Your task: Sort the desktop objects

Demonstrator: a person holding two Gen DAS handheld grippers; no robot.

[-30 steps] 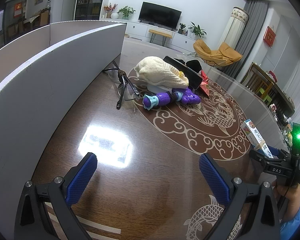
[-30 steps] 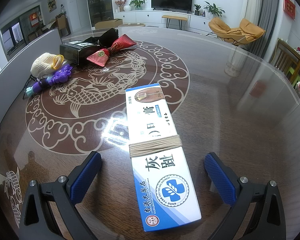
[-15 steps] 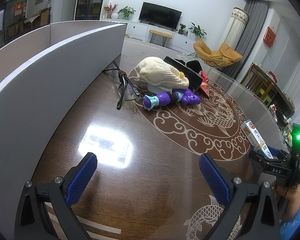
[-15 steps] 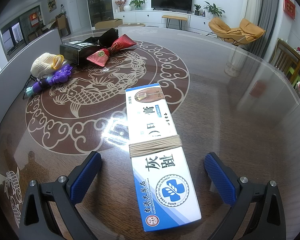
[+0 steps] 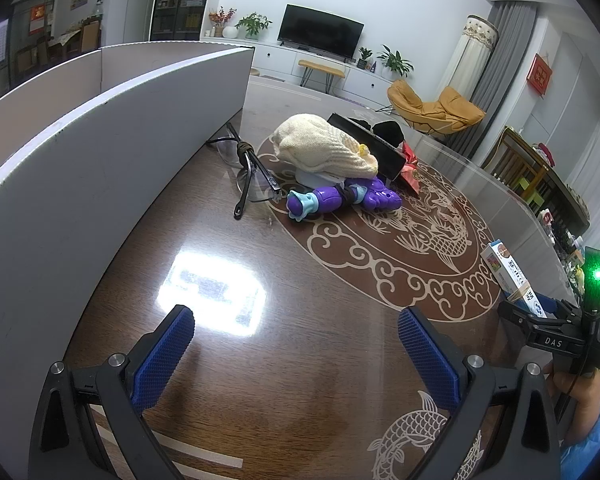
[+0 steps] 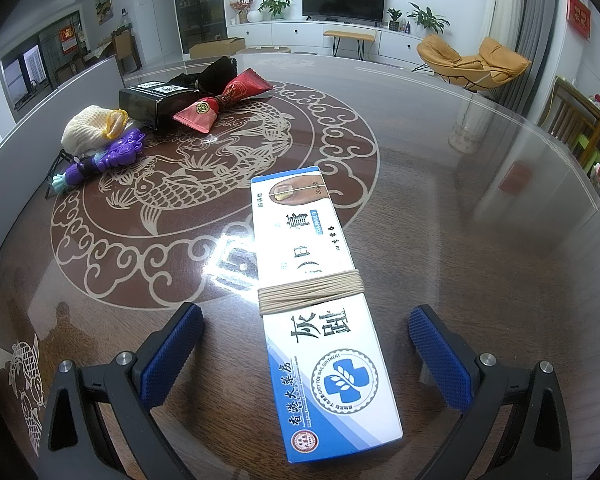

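A white and blue ointment box point(image 6: 320, 292) bound with beige string lies flat between the fingers of my open right gripper point(image 6: 306, 344), untouched by either pad. The same box point(image 5: 510, 274) shows at the right in the left wrist view, beside the right gripper point(image 5: 556, 332). My left gripper point(image 5: 296, 344) is open over bare table. Further off lie a purple toy point(image 5: 340, 198), a cream knitted pouch point(image 5: 324, 148), glasses point(image 5: 252, 176), a black box point(image 6: 152, 100) and a red packet point(image 6: 220, 100).
A white board wall point(image 5: 100, 152) runs along the left side of the glass-topped table point(image 6: 460, 200). A black cloth point(image 6: 216, 72) lies behind the red packet. A hand point(image 5: 576, 388) holds the right gripper's handle at the right edge.
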